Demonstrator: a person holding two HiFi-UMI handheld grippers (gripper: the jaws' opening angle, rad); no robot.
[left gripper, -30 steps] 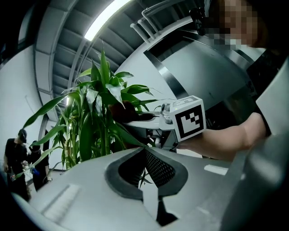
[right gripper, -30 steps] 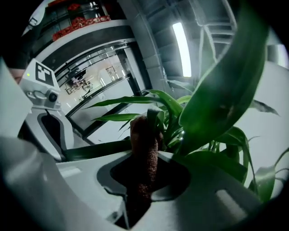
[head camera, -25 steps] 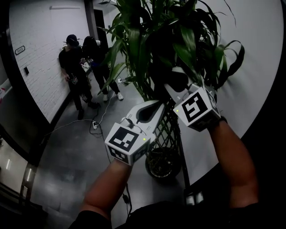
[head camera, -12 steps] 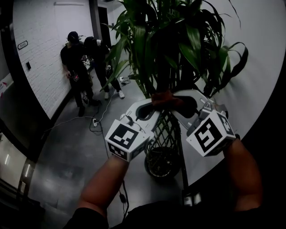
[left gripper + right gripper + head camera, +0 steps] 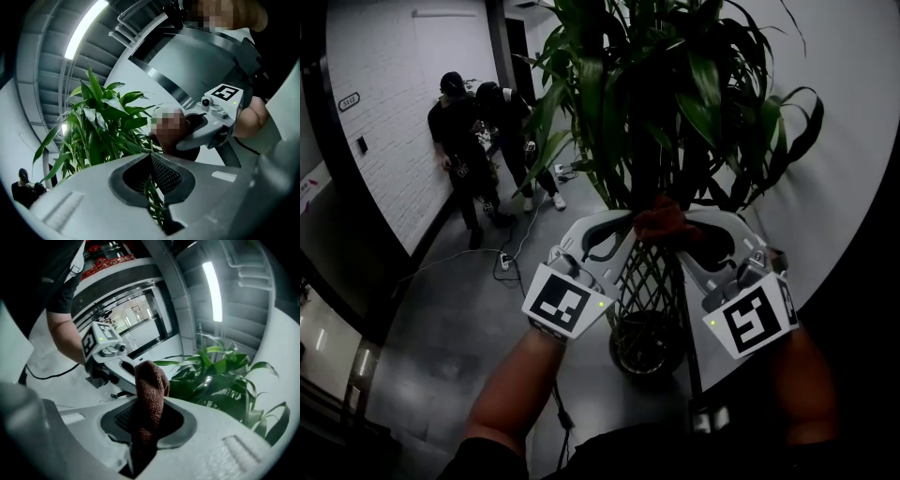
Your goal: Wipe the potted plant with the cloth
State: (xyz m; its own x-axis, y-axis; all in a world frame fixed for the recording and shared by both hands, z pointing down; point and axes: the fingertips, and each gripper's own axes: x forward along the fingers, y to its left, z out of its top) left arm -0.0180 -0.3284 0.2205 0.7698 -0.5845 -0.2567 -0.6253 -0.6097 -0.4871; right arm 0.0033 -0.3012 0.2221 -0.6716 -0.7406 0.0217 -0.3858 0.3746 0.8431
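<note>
A tall potted plant (image 5: 647, 84) with long green leaves stands in a dark pot (image 5: 643, 345) inside a wire lattice stand. My left gripper (image 5: 617, 223) is shut, and a thin green leaf (image 5: 153, 190) runs between its jaws. My right gripper (image 5: 692, 225) is shut on a red-brown cloth (image 5: 664, 220), which sticks up from its jaws (image 5: 150, 385). The two gripper tips face each other just below the foliage, with the cloth bunched between them. In the left gripper view the right gripper (image 5: 213, 124) sits close ahead, and in the right gripper view the left gripper (image 5: 108, 352) does.
Two people (image 5: 473, 131) stand at the back left by a white brick wall. Cables and a power strip (image 5: 502, 262) lie on the grey floor. A white curved wall (image 5: 853, 141) rises behind the plant on the right.
My right gripper has come down and in toward the left gripper, carrying the cloth with it. The left gripper stayed in place and rolled a little.
</note>
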